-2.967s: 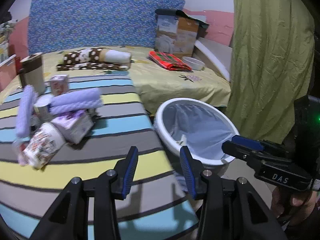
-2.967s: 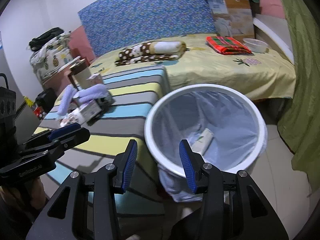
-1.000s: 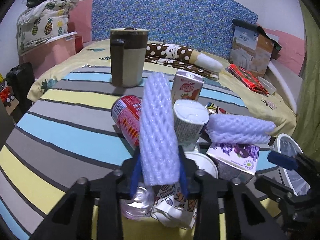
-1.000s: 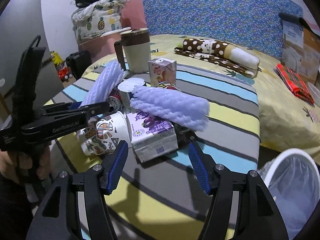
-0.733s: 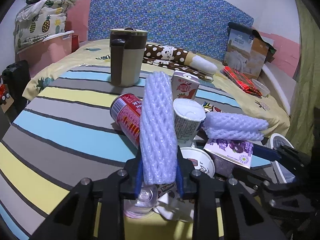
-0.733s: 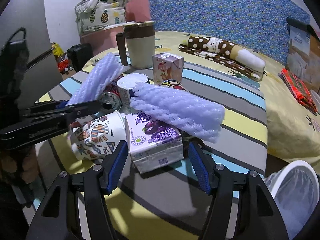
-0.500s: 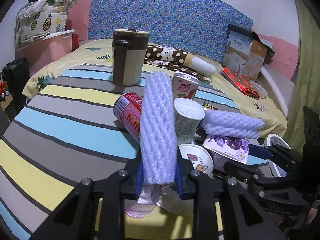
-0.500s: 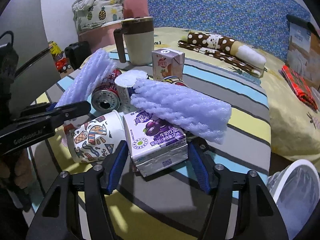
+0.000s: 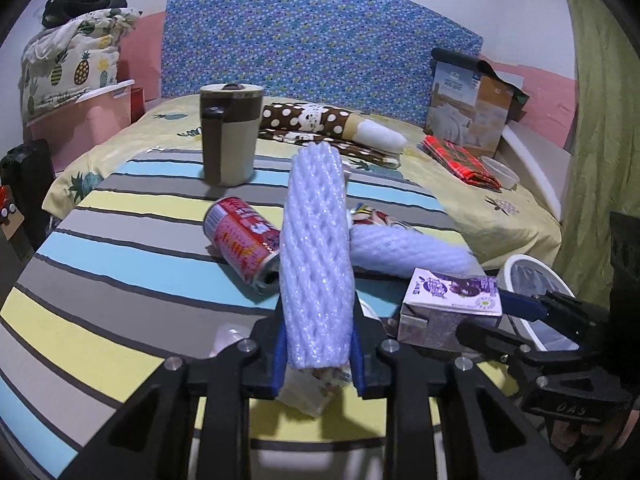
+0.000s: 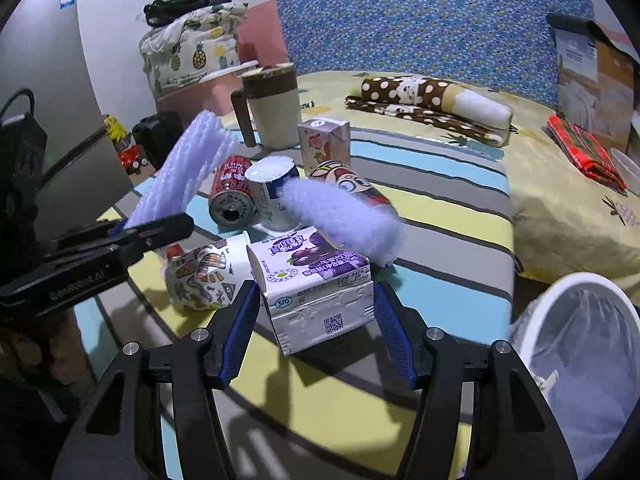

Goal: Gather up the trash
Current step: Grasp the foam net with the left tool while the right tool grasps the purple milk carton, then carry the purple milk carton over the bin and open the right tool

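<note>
The striped tablecloth (image 10: 460, 196) was carrying the whole trash pile, with the white bin (image 10: 536, 312) and its liner sitting down off the near edge to the right, so both loads had a short trip ahead of them. The left gripper (image 9: 318, 354) was clamped tight on a foam fruit net (image 9: 316, 256), pinching it near its lower end so most of the sleeve stuck up loose above the pads. Since that stuff is floppy, the holder probably needed to carry it steadily and not swing it into the red can (image 9: 242, 244) just beside it. The right gripper (image 10: 316, 338) was closing around the purple juice carton (image 10: 312, 280), blue pads on either side of the box, with the right one looking a touch clear of it. A second foam net (image 10: 340, 216) was lying across the carton's back, so lifting straight up would likely drag it along or tip it off; squeezing square on the flat sides first seemed the safer call.
</note>
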